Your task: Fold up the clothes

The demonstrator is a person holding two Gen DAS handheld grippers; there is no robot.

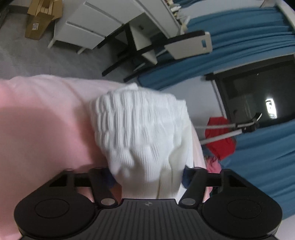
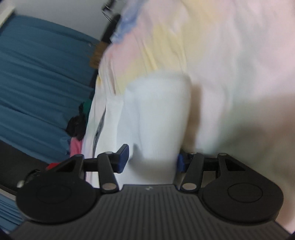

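Observation:
A white ribbed knit garment (image 1: 140, 129) lies bunched on a pale pink bed cover (image 1: 46, 114), and its near end runs back between the jaws of my left gripper (image 1: 147, 175). Its blue pads (image 1: 185, 175) are mostly hidden by the fabric they press on. In the right wrist view, blurred, a smooth white fold of the garment (image 2: 156, 114) fills the gap of my right gripper (image 2: 152, 160), whose blue pads (image 2: 123, 158) touch it on both sides. Beyond it lies pastel pink, yellow and blue cloth (image 2: 166, 46).
Blue curtains (image 1: 248, 37) hang around the room. A white cabinet (image 1: 88, 24), a black-legged chair (image 1: 188, 46) and cardboard boxes (image 1: 42, 16) stand on the grey floor. A red cloth (image 1: 219, 136) and white poles (image 1: 217, 136) sit by the bed's edge, with dark and pink clothes (image 2: 77, 129) beside it.

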